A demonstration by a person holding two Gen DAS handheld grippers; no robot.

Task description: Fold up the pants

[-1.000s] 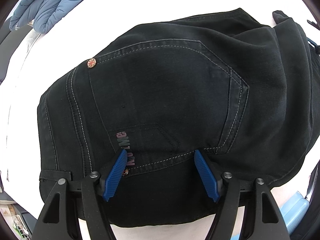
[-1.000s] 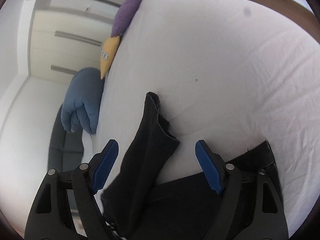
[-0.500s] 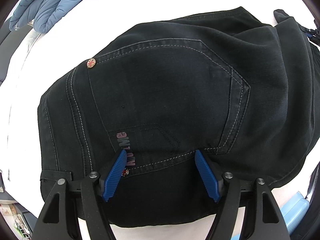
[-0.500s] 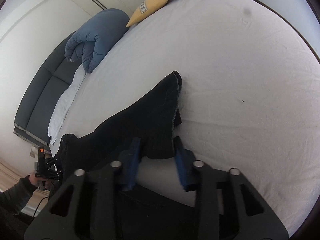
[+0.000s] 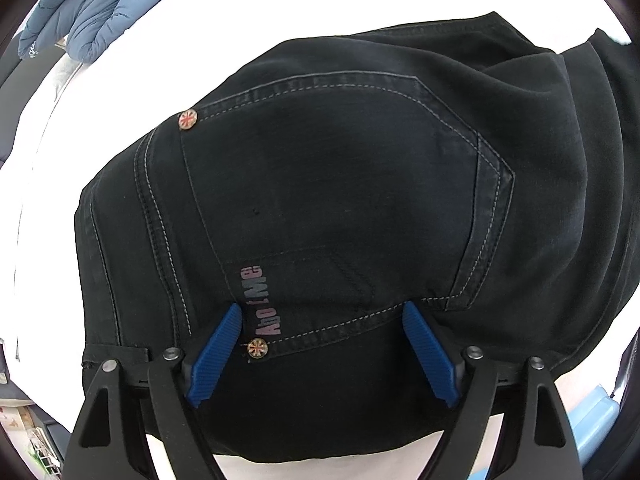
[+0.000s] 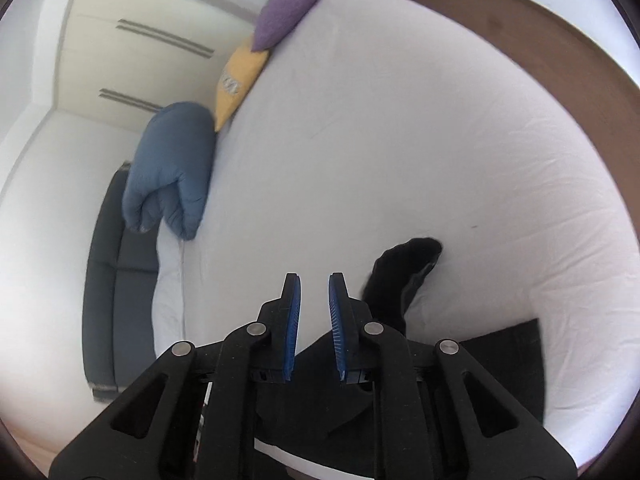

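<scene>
Black jeans [image 5: 340,184] lie seat-up on the white bed [image 5: 48,168], back pocket and two metal rivets showing. My left gripper [image 5: 322,307] points down at the waistband. Its blue pads [image 5: 218,344] rest wide apart on the cloth and are opening, pinching nothing. In the right wrist view my right gripper [image 6: 315,280] is raised above the bed and its jaws are closing to a narrow gap. Dark cloth of the pants leg [image 6: 400,276] sits low between the pads and hangs below. The leg's hem lies on the sheet to the right.
A blue puffy quilt [image 6: 172,168] lies at the bed's left edge, also at top left [image 5: 100,12] in the left wrist view. Yellow [image 6: 236,80] and purple [image 6: 288,8] cushions sit beyond it. A dark sofa [image 6: 116,272] stands beside the bed. Brown bed frame [image 6: 520,40] borders the far side.
The right gripper went from wide open to nearly shut around the pants leg and rose, its view swinging across the bed. The left gripper stayed put with its pads slightly wider.
</scene>
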